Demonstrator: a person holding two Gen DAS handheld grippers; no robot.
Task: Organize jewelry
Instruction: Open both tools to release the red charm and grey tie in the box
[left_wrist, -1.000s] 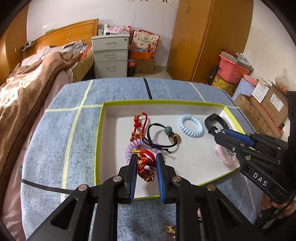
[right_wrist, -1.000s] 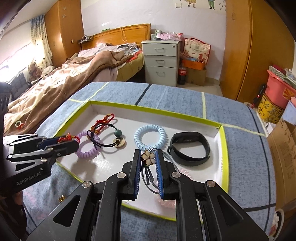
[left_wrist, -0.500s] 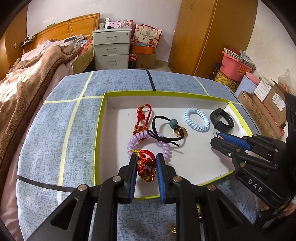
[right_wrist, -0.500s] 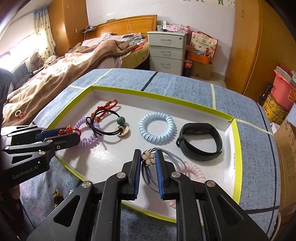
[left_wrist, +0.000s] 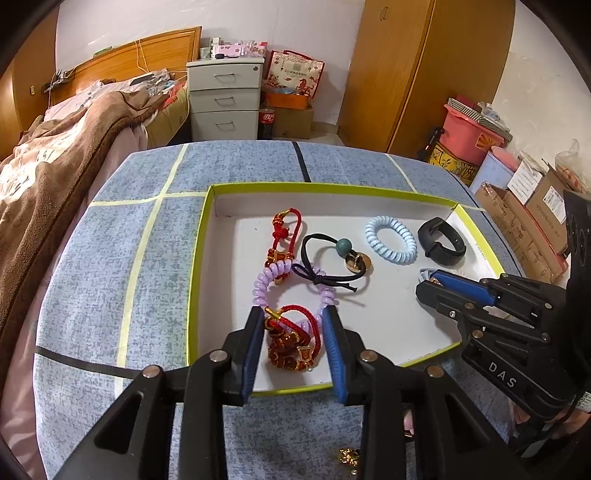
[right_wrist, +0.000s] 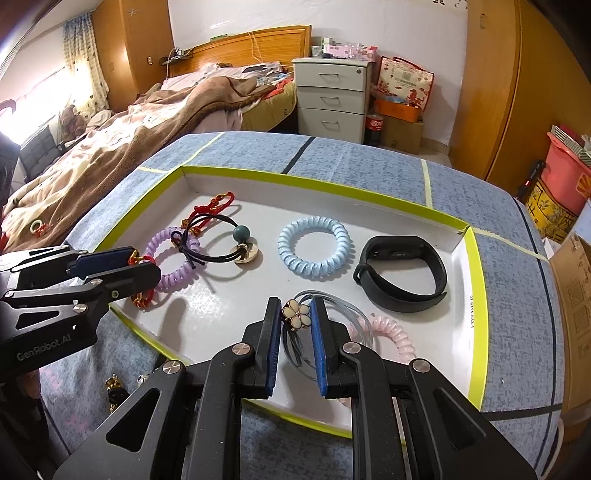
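Releasing, by the look of it: both claws over the near edge of the white tray (right_wrist: 474, 280), each letting a piece down among the others already laid there. Left claw (left_wrist: 295, 332) opening, blue pads clear on either side of the red cord bracelet (left_wrist: 291, 339), which lies on the tray floor between them, partly over the purple coil band (left_wrist: 264, 284). No pad pressing on it now. Right claw (right_wrist: 295, 334) also opening, but only narrowly apart; flower hair tie (right_wrist: 296, 314) sits between the pads near their tips, grey loops trailing down onto the tray and over the pink coil band (right_wrist: 388, 330). Cannot tell for certain whether a pad touches the flower.

Placed so, probably, to gather every loose piece inside the yellow-edged tray: blue coil band (right_wrist: 314, 253), black wristband (right_wrist: 400, 275), black hair tie with green bead (left_wrist: 332, 254), red knotted cord (left_wrist: 284, 232) all spread apart within it. Small gold trinket (left_wrist: 347, 456) out on the blue worktop (left_wrist: 110, 258), near the tray's front edge — likely left to collect.
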